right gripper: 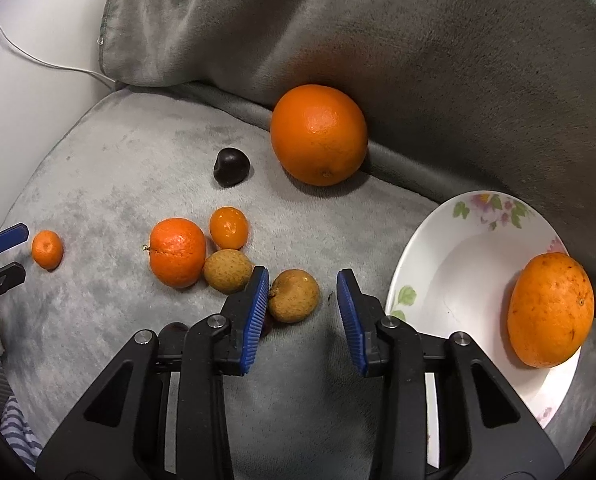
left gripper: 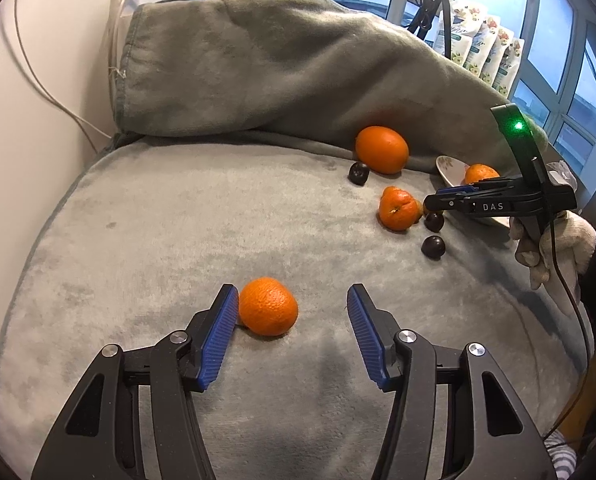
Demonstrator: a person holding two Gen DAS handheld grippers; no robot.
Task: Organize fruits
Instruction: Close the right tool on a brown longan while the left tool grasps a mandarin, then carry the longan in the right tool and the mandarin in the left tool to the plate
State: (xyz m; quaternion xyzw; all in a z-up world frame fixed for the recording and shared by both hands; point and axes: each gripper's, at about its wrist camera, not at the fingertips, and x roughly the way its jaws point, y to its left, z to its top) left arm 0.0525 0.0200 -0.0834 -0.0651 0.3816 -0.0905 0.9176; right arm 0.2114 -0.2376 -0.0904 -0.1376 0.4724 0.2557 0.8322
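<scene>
At the far left of the right wrist view, the left gripper is seen from the side, its fingers spread apart, with a small mandarin lying just beside their tips on the grey blanket. In the left wrist view the same small mandarin is found between the released jaws, touching the left blue pad and well clear of the right one. Further right, a larger mandarin is flanked by a kumquat and a brown longan, all three close together. Behind them a dark cherry is set apart on the blanket. Next, the right gripper is held open and grasps nothing; a second longan lies between its fingers, touching or nearly touching the left pad. A dark shape under that pad is glimpsed, possibly another cherry, though it is too hidden to tell. Behind, a big orange is rested against the raised fold of the blanket. At the far right a white floral plate is placed on the blanket, and a dull-skinned orange is held on its right side, near the rim. From the left wrist camera, the right gripper is seen near the plate, with two cherries below it.
</scene>
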